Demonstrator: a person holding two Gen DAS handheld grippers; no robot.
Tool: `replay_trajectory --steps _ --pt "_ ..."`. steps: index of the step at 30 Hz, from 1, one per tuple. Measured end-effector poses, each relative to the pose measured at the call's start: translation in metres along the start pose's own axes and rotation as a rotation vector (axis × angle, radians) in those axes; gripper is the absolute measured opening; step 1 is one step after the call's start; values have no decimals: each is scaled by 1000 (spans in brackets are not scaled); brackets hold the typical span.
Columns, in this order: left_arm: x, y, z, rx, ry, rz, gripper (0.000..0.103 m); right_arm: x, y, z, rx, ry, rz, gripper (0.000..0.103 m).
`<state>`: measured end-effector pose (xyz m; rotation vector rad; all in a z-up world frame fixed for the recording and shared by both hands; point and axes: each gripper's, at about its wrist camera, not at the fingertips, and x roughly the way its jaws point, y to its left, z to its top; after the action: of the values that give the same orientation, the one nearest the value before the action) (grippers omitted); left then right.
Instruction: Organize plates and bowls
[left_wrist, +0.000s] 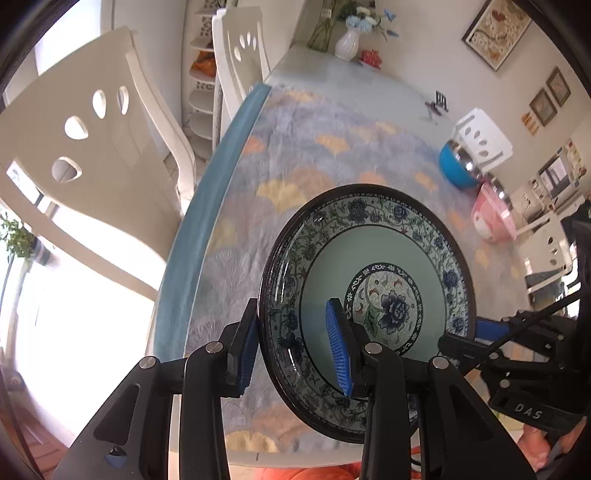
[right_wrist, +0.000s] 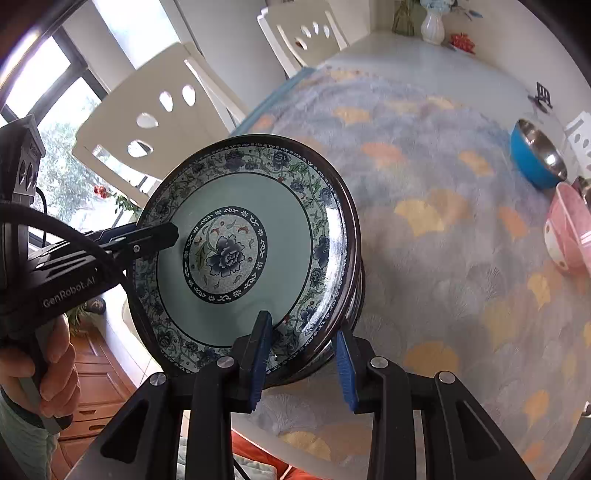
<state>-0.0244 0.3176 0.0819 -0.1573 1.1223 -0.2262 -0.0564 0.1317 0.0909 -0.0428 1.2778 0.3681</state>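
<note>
Patterned tablecloth (left_wrist: 295, 155), both hand-held grippers, left (left_wrist: 295, 345) and right (right_wrist: 303, 360), pinching floral plate (left_wrist: 369, 258) rim

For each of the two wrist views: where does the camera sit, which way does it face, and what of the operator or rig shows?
Left wrist: rides the left gripper, facing across the tablecloth toward the vase; its fingers straddle the floral plate rim; the right gripper enters from the right.
Right wrist: rides the right gripper, facing the same way; fingers clamp the plate stack's near rim; the left gripper and the person's hand show at left.
Shared: floral plate, blue bowl, pink bowl, vase, white chairs.
</note>
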Motion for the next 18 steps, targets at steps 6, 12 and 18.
replay_trajectory --steps 6,12,18 --pt "22 0 -6 26 46 3 32 20 -3 -5 14 57 -16 33" --pt "33 -8 -10 64 76 8 32 33 -12 -9 48 101 -32 33" --pt "35 -10 -10 93 89 16 32 43 -15 -9 65 138 -21 33"
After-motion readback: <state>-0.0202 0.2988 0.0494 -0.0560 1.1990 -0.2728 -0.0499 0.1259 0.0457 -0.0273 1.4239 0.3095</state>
